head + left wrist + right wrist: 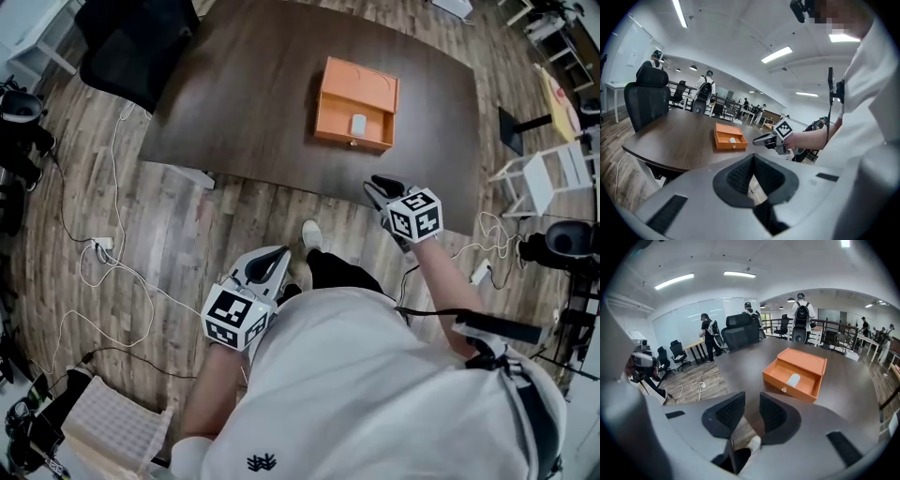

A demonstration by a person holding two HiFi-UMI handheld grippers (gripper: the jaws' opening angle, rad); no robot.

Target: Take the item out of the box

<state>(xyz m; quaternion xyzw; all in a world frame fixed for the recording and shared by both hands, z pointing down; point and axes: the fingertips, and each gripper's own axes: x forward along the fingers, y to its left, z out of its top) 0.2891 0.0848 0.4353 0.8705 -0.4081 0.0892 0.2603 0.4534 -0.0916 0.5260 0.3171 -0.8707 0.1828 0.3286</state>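
The right gripper hung with its jaws released, a clear gap between the two dark pads and nothing caught in it. Through that gap showed only the edge of the dark bench, the wood floor and, far below, the person's white shoe. Ahead of these jaws and off to their right, well apart, lay the orange box on the bench, its drawer pulled out toward the jaws. A small white oval item rested flat inside the drawer, near its middle, untouched by either gripper. Farther ahead and to the left of the jaws, beyond the bench, stood a black office chair.

The left gripper had its jaws clenched, the pad tips meeting with nothing held. From these jaws the box lay ahead and slightly left, well apart, and the right gripper showed ahead and just to the right, between the jaws and the far room.
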